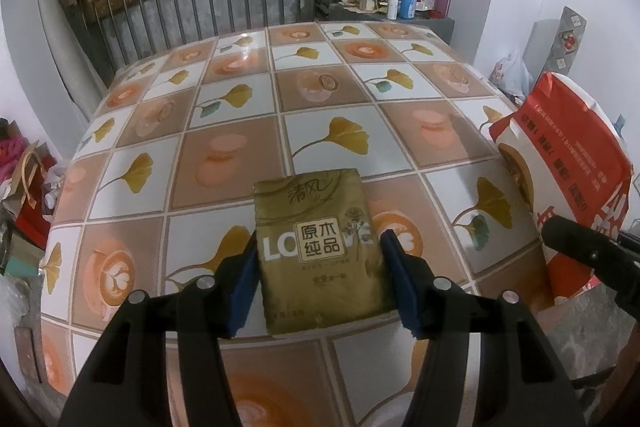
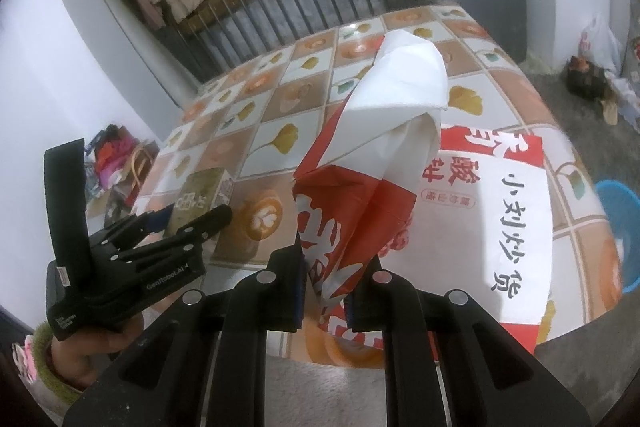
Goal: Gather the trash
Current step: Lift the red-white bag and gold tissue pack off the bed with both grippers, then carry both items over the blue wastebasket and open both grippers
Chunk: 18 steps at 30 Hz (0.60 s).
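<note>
On the table (image 1: 320, 115) one red-and-white paper bag (image 2: 400, 163) stands with its rim pinched in the right claw (image 2: 324, 303), serving as the trash bag. One gold tissue packet (image 1: 320, 247) lies near the table's front edge between the left claw's (image 1: 318, 283) parted jaws. The pickup step seems in hand; next, those jaws must close on the packet.

Flat gold tissue packet (image 1: 320, 251) lying on the table, red-and-white paper bag (image 2: 372, 167) upright, rim pinched
</note>
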Available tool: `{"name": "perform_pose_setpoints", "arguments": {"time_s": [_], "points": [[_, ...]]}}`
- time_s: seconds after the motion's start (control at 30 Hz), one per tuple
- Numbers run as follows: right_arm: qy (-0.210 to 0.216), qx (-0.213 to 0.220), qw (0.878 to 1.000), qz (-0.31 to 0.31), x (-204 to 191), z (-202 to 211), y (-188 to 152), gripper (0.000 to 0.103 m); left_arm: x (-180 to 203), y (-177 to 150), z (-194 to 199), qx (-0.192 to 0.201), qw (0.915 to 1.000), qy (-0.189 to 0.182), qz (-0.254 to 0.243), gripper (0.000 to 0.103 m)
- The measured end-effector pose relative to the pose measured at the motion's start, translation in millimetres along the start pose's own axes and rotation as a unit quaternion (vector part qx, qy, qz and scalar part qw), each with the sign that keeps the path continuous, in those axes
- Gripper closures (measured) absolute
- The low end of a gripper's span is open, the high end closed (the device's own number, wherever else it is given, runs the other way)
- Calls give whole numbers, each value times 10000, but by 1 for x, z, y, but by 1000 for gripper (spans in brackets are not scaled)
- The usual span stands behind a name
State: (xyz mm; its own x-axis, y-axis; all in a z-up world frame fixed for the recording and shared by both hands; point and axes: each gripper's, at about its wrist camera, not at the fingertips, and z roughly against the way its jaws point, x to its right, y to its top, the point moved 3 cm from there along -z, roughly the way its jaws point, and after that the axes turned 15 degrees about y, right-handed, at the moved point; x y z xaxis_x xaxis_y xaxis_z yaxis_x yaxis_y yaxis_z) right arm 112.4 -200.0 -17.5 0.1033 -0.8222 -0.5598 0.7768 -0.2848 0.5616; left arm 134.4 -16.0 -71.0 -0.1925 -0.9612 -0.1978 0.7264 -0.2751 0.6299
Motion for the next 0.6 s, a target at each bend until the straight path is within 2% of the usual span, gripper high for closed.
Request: {"name": "perform_pose_setpoints", "arguments": {"time_s": [0.2,0.4,0.5,0.6], "points": [[64,356,9993,22,-4,21,9,92,5,13,23,309,9994,-180,-21,46],[68,1033,9946,-79,5,69,17,92,35,40,56,685,9947,-715,-281,46],[-93,1459,9890,-207,22,104,19,92,67,59,75,890,9881,-1137,-525,46],[-374,1888,9805,-396,46,144,18,92,113,80,92,955,9757,-1804,-798,46]]}}
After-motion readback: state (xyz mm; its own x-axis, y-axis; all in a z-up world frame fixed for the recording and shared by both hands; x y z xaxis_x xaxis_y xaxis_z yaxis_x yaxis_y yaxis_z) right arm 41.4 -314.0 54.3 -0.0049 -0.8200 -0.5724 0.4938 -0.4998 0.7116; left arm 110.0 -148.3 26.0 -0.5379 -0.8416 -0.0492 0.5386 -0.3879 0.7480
